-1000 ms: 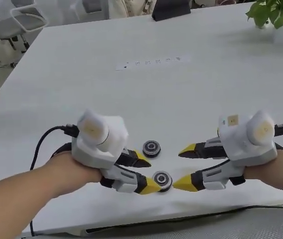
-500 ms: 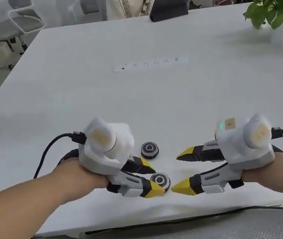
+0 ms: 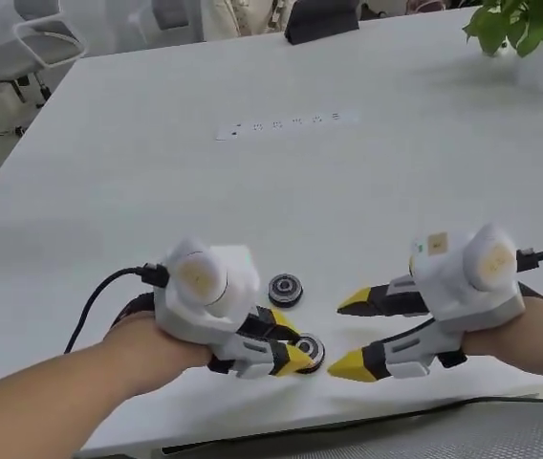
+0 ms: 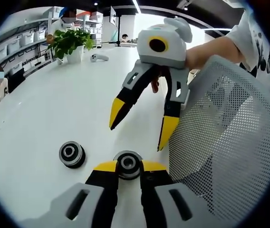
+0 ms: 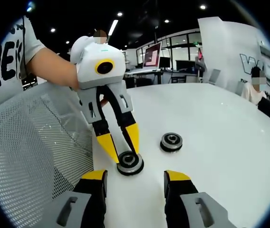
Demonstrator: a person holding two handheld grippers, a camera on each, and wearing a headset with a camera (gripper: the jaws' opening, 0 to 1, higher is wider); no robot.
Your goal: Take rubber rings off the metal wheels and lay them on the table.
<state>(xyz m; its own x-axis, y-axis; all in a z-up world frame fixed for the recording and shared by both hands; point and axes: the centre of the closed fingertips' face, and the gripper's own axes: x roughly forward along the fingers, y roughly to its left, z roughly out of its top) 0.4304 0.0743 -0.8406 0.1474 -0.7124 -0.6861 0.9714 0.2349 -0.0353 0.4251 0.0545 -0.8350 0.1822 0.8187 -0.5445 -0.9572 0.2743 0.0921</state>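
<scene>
Two metal wheels lie on the white table (image 3: pixel 367 191), lower centre of the head view, dark rubber rings on both. Near wheel (image 3: pixel 310 352) sits between the left gripper's (image 3: pixel 298 346) yellow tips, jaws clenched on its sides. Far wheel (image 3: pixel 286 290) lies free just beyond. Right gripper (image 3: pixel 340 337) is spread wide, tips near the gripped wheel but apart from it. Left gripper view adds a grey mesh panel (image 4: pixel 230 142) at right; head view adds a potted plant (image 3: pixel 515 24) upper right.
</scene>
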